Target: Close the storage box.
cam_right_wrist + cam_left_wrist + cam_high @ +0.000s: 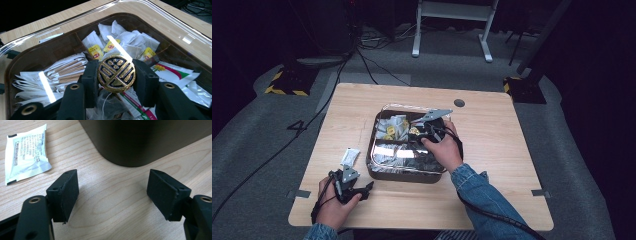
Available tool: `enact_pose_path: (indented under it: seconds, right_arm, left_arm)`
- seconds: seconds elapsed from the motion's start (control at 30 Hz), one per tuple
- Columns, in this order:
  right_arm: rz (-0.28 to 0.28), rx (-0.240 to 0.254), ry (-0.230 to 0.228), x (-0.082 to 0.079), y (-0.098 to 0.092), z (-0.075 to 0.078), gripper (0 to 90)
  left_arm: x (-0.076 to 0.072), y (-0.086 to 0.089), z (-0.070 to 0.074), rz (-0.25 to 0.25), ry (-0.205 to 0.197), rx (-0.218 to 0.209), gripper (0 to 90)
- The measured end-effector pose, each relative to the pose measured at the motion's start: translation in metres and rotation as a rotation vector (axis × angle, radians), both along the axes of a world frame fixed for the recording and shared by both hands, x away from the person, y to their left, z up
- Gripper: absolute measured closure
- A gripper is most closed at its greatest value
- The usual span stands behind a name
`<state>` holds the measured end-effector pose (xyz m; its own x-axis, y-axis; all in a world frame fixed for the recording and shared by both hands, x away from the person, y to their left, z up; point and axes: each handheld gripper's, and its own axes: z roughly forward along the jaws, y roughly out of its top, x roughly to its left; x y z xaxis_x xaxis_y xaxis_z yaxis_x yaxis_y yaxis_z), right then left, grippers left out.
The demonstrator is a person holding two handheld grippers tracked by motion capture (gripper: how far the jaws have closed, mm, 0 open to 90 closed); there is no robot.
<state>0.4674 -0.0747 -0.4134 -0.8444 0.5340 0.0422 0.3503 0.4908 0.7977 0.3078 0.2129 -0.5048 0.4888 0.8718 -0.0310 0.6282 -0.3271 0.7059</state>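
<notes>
- A dark compartmented box (404, 172) with a clear lid (160, 18) sits at the centre of the counter (492, 150).
- Through the lid, in the right gripper view, one compartment holds white tea bags (125, 37) with yellow tags at 12 o'clock, another holds paper sachets (60, 71) at 9 o'clock, and printed packets (175, 72) lie at 3 o'clock.
- The right tool (418, 131) reaches over the box from 5 o'clock, its jaws clamped on the round gold-and-black knob (116, 74) at the lid's centre.
- The right hand (443, 150) lies over the box's near right part, the denim sleeve (484, 200) trailing toward 5 o'clock.
- The left tool (362, 191) rests on the counter at the box's 7 o'clock corner, jaws spread wide with only bare wood between them.
- A white sachet (26, 152) lies flat on the counter at 10 o'clock from the left tool, just beside the box.
</notes>
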Motion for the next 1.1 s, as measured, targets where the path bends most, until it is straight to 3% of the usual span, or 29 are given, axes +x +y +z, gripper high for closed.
enact_pose_path:
  seconds: [0.57, 1.1]
  right_arm:
    - [0.021, -0.029, 0.012, 0.005, 0.017, -0.019, 58.9]
    - [0.011, -0.029, 0.029, 0.008, 0.021, -0.025, 58.8]
  left_arm:
    - [0.000, 0.000, 0.000, 0.000, 0.000, 0.000, 26.2]
    - [0.000, 0.000, 0.000, 0.000, 0.000, 0.000, 26.2]
